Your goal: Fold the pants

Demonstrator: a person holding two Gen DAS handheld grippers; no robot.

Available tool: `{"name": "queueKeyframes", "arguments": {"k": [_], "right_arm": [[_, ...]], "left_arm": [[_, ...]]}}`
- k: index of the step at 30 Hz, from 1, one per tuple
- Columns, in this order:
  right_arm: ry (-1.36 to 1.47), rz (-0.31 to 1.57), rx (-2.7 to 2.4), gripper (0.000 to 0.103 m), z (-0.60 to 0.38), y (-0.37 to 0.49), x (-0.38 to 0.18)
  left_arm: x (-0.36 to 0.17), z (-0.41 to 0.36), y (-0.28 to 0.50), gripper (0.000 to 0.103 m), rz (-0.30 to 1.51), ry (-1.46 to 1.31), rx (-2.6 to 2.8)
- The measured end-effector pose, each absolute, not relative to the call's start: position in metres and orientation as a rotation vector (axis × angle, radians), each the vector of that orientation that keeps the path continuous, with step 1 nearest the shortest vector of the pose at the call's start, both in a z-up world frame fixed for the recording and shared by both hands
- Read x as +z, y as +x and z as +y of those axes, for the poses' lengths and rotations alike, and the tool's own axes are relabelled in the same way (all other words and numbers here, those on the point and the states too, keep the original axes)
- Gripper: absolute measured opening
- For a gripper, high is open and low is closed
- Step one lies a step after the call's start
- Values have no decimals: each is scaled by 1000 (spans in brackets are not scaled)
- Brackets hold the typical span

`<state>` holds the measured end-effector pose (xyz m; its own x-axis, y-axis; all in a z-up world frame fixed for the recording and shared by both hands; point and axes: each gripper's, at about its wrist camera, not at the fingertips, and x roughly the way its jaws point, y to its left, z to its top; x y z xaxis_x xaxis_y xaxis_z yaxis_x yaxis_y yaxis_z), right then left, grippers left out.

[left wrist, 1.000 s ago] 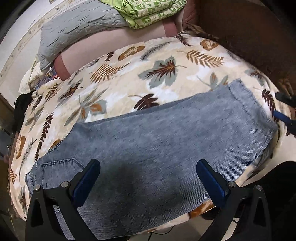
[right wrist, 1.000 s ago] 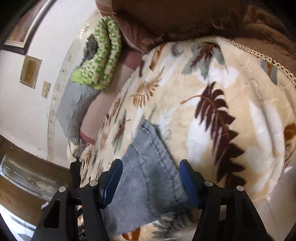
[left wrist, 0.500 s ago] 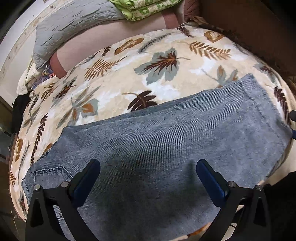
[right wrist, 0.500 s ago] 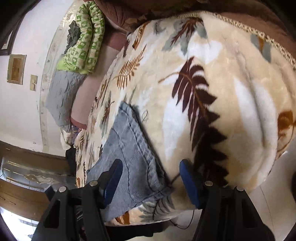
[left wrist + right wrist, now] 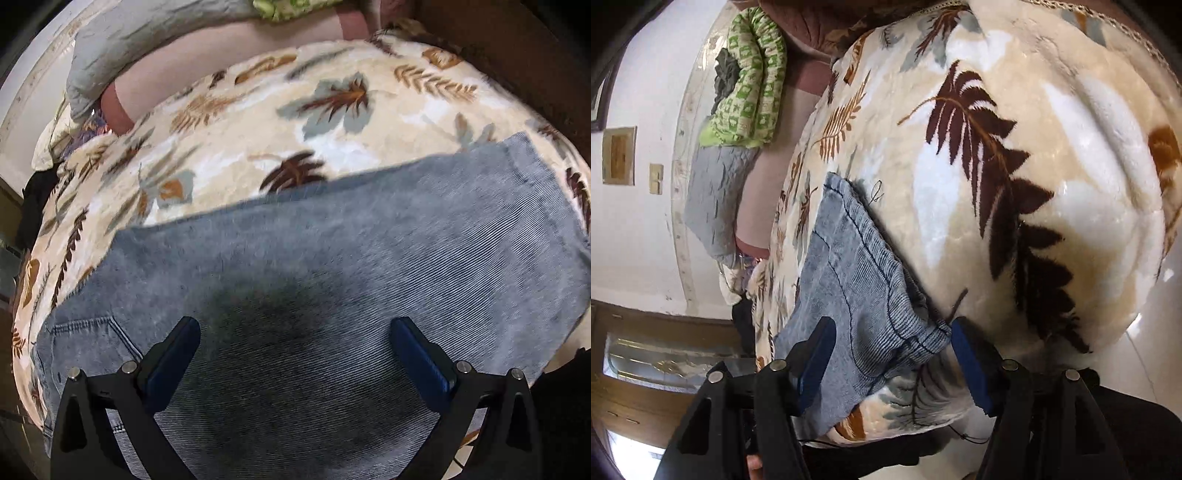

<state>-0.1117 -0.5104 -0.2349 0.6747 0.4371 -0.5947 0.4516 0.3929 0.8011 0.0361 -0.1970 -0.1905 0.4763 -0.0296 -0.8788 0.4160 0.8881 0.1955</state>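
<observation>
Left wrist view: the left gripper [image 5: 295,354] points steeply down at the pants [image 5: 332,277], which lie flat on the leaf-print blanket [image 5: 258,122] covering the bed. The blue-padded fingers [image 5: 173,362] stand wide apart above the denim, with nothing between them. A dark shadow falls on the cloth between the fingers. A back pocket [image 5: 88,339] shows at lower left; the leg hem [image 5: 535,177] runs along the right, near the blanket's edge. A grey pillow [image 5: 122,48] and a green patterned quilt [image 5: 291,7] lie at the far end of the bed.

Right wrist view: the right gripper [image 5: 890,358] is at the leg end of the pants [image 5: 857,280], by the edge of the bed. Its fingers [image 5: 816,362] are spread, one on each side of the stitched hem corner [image 5: 923,332], and are not pressing on it. The blanket [image 5: 1034,184] fills the right half. The green quilt [image 5: 750,85] and grey pillow [image 5: 713,195] lie against the white wall [image 5: 635,221].
</observation>
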Motion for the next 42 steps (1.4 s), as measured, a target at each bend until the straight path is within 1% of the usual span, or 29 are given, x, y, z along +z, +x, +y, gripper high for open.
{"name": "queueKeyframes", "arguments": {"k": [4, 9, 15, 17, 18, 19, 21, 23, 24, 25, 29, 30, 33, 35, 37, 39, 42], "right_arm": [[1280, 797, 61, 68, -512, -114, -238], [1295, 795, 70, 68, -509, -110, -244], [1264, 797, 71, 68, -503, -102, -245], [1250, 786, 87, 62, -501, -100, -242], [1235, 785, 97, 49, -499, -98, -241], [1219, 789, 98, 39, -497, -97, -240], [1185, 808, 90, 39, -492, -93, -238], [1152, 825, 74, 33, -488, -90, -237], [1134, 826, 61, 33, -486, -88, -236], [1125, 822, 57, 31, -485, -88, -235], [1119, 821, 57, 31, -482, -85, -232], [1138, 836, 45, 34, -484, -85, -236], [1191, 844, 22, 34, -489, -86, -242], [1176, 850, -9, 46, -491, -89, -237], [1102, 819, -93, 54, -494, -95, -221], [974, 733, -187, 59, -500, -103, -191], [842, 727, -127, 59, -494, -88, -159]], "left_arm": [[-182, -200, 38, 103, 1008, 420, -287], [-201, -198, 50, 103, 1087, 410, -274], [-197, -192, 53, 103, 1087, 362, -272], [-191, -187, 54, 103, 1069, 329, -257], [-189, -185, 55, 103, 1064, 320, -257], [-189, -185, 55, 103, 1062, 325, -253], [-193, -183, 58, 103, 1060, 346, -233], [-202, -182, 62, 103, 1087, 356, -237], [-206, -181, 63, 103, 1091, 344, -244], [-206, -179, 63, 103, 1087, 328, -247], [-204, -174, 65, 103, 1106, 299, -247], [-202, -173, 63, 103, 1109, 297, -234], [-192, -170, 56, 103, 1079, 299, -262], [-184, -154, 53, 103, 1040, 295, -244], [-179, -126, 53, 103, 1036, 256, -211], [-177, -90, 51, 103, 1041, 212, -145], [-172, -35, 42, 103, 1021, 132, -36]]}}
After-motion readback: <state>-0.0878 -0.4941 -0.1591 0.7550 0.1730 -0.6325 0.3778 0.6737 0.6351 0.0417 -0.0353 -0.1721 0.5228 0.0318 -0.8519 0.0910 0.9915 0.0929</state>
